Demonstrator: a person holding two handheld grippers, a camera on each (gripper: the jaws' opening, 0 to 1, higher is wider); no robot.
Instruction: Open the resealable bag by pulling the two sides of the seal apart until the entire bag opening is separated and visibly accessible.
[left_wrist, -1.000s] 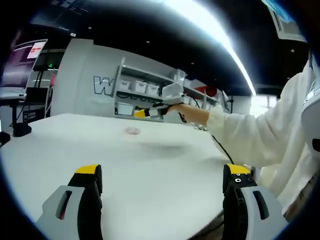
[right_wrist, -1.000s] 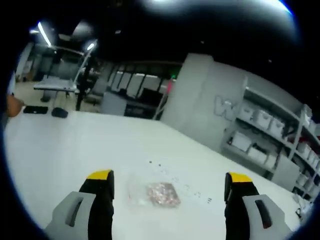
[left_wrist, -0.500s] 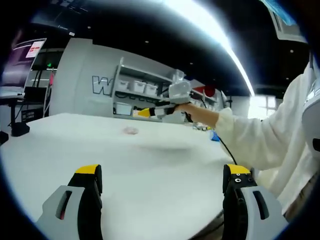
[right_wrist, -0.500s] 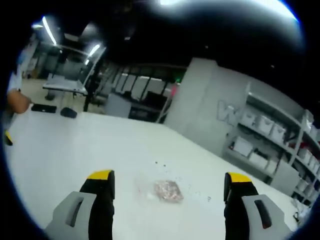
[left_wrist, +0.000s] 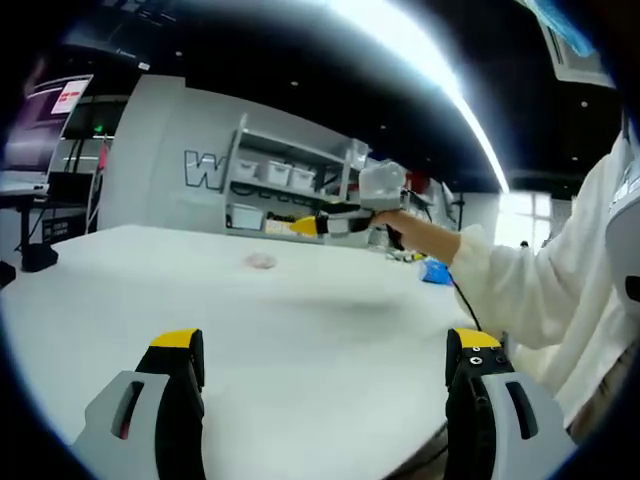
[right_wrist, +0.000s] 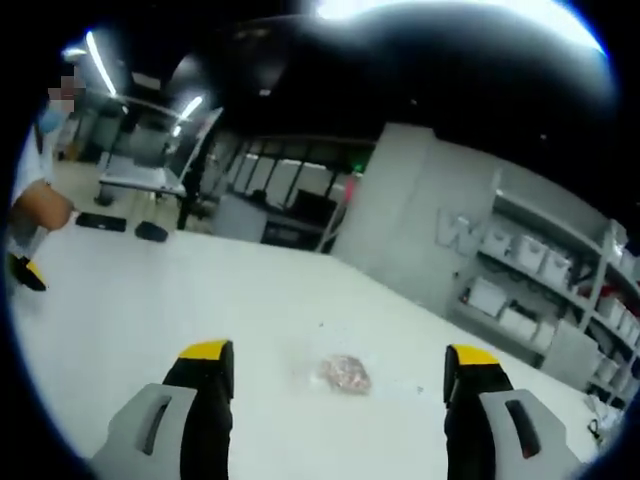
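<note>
Flat on the white surface, the resealable bag: a small clear plastic pouch, glossy, roughly rectangular, with a clump of pinkish-brown bits inside. Seen in the right gripper view ahead of and between the jaws, well apart from both tips, untouched. Long axis hard to judge at this size; looks slightly slanted from upper left to lower right in that view; which end carries the seal, cannot tell. Whether sealed or parted, too small to tell. A few tiny dark specks on the surface near the bag.

Right gripper: jaws spread wide, grey bodies with black fingers and yellow tips, nothing between them. Also seen in the left gripper view, held in a hand with a white sleeve, raised above the far part of the surface, yellow tip pointing left.

Left gripper: jaws likewise spread wide, empty, low over the near part of the surface. Same bag visible there as a faint pinkish patch far ahead, left of centre.

Smooth, matte, rounded-edged surface. Behind it, a grey wall with large lettering and metal shelving holding white bins.
</note>
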